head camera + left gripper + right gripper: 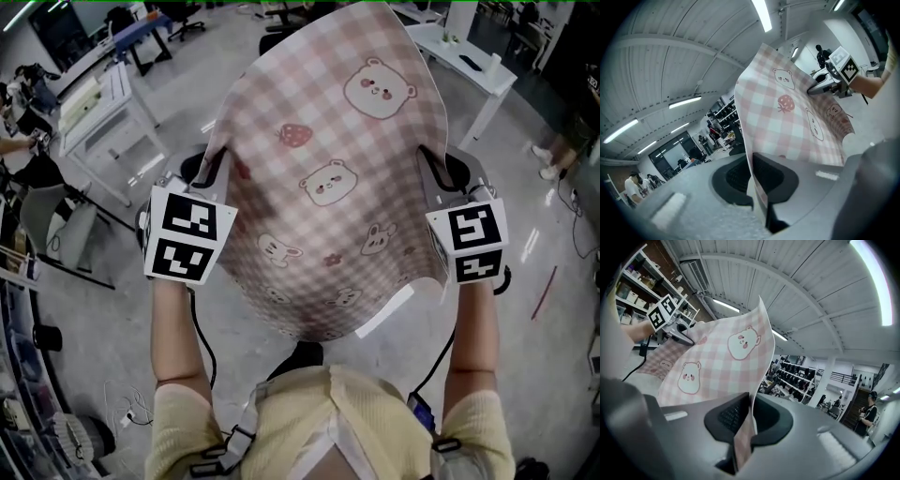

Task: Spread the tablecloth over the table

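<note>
Head view: the pink checked tablecloth (337, 169) hangs in the air over the floor (187, 112), stretched sideways between the left hand-held gripper (212, 173) and the right hand-held gripper (437, 178).

Left gripper view: its jaws pinch one side edge.

Right gripper view: its jaws pinch the other edge.

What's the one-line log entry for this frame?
left gripper: shut on tablecloth edge | right gripper: shut on opposite edge | tablecloth: held up in air, spread between both | spread on table: not yet

No readable words, numbers or brand marks show on anything in these views.
</note>
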